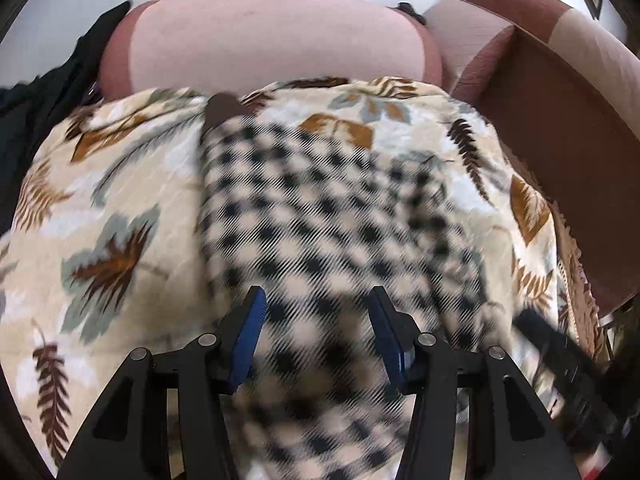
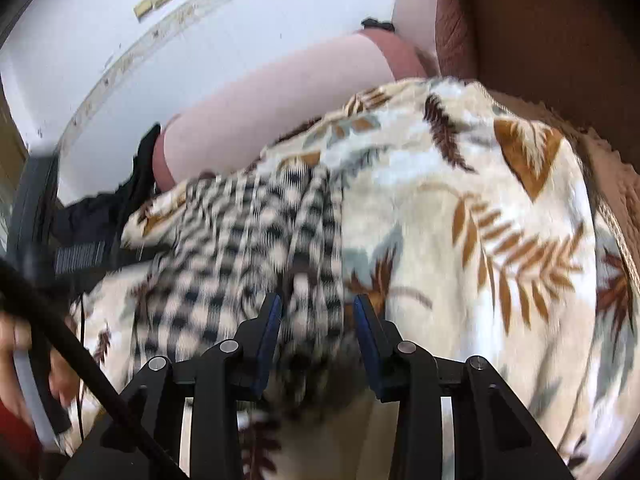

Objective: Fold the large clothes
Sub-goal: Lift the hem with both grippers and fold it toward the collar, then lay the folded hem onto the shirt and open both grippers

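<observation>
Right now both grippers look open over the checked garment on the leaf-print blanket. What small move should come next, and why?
Probably lift both clear and look for the next edge to fold. The left gripper and right gripper stand open, nothing pinched, and the checked garment lies as a narrow strip on the leaf-print blanket. Blur hides its exact edges.

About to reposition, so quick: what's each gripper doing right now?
Left gripper: open, holding nothing, checked garment below.
Right gripper: open, holding nothing.

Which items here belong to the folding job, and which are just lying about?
Job: checked garment; left gripper; right gripper, both open above it.
Lying about: leaf-print blanket underneath; pink cushion; dark clothing at the sofa's end.
</observation>
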The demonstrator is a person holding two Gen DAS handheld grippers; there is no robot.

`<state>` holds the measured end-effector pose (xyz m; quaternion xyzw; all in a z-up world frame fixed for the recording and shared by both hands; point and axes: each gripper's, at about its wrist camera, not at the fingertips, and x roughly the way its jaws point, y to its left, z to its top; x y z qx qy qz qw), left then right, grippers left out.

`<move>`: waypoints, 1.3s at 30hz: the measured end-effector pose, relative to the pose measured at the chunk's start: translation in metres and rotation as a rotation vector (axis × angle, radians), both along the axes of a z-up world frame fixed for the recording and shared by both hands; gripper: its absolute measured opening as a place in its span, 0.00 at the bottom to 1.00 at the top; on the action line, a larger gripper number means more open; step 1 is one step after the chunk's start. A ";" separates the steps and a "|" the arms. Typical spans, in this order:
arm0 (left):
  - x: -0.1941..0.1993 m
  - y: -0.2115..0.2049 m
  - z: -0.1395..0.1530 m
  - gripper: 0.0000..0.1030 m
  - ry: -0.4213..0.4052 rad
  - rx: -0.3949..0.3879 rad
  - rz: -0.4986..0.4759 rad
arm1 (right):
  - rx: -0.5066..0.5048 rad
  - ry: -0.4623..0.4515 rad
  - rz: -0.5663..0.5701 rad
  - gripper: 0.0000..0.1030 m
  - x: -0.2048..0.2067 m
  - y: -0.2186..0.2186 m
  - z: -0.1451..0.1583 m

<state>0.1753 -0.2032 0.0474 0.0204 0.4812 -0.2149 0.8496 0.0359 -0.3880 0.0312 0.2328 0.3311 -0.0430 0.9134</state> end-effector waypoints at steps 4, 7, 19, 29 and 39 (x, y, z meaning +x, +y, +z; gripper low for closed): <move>-0.010 0.019 -0.008 0.50 0.010 -0.027 0.034 | 0.111 -0.013 0.097 0.40 0.040 0.003 -0.006; -0.015 0.026 -0.010 0.50 -0.002 -0.028 0.050 | 0.117 0.050 0.142 0.42 0.064 0.016 -0.019; -0.038 0.009 -0.032 0.55 -0.047 0.079 -0.042 | 0.248 0.137 0.042 0.12 0.058 -0.024 -0.044; -0.042 0.027 -0.038 0.61 0.013 0.041 -0.003 | 0.422 0.144 0.014 0.24 0.054 -0.046 -0.061; -0.070 0.018 -0.018 0.61 -0.123 0.106 -0.010 | 0.204 -0.020 0.072 0.26 0.052 -0.009 -0.008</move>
